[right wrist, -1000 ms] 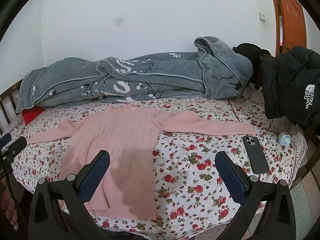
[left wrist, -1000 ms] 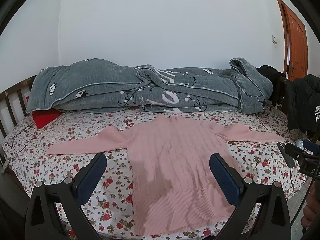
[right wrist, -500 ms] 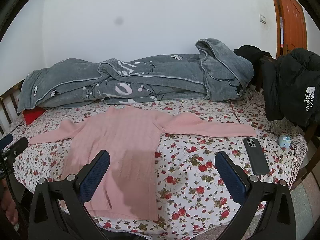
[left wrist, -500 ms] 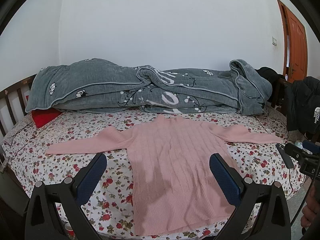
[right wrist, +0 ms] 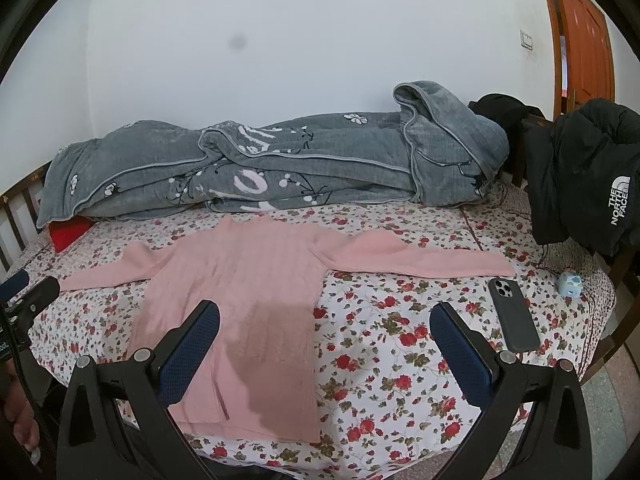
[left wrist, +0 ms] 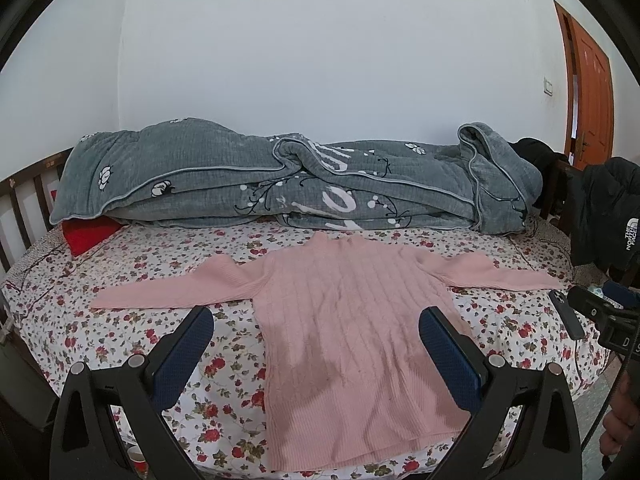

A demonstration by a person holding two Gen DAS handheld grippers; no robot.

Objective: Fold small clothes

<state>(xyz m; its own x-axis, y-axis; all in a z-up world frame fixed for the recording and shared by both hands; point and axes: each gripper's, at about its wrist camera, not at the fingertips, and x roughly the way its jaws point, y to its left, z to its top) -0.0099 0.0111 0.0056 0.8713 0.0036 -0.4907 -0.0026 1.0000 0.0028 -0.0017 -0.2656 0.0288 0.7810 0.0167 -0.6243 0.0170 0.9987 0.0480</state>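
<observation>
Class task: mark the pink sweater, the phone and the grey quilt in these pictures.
pink sweater [left wrist: 352,320], left wrist view, middle of its body.
phone [right wrist: 514,316], right wrist view, middle of its dark back.
grey quilt [right wrist: 248,168], right wrist view, middle of the folded heap.

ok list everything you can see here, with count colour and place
sweater: 1, pink, flat on the bed, sleeves spread
bedsheet: 1, white with red flowers, under the sweater
quilt: 1, grey, bunched along the wall
cushion: 1, red, under the quilt's left end
phone: 1, dark, on the sheet right of the sweater
small toy: 1, pale blue, near the bed's right edge
jacket: 1, black, hung at right
door: 1, orange, far right
left gripper: jaws open, empty
right gripper: jaws open, empty
</observation>
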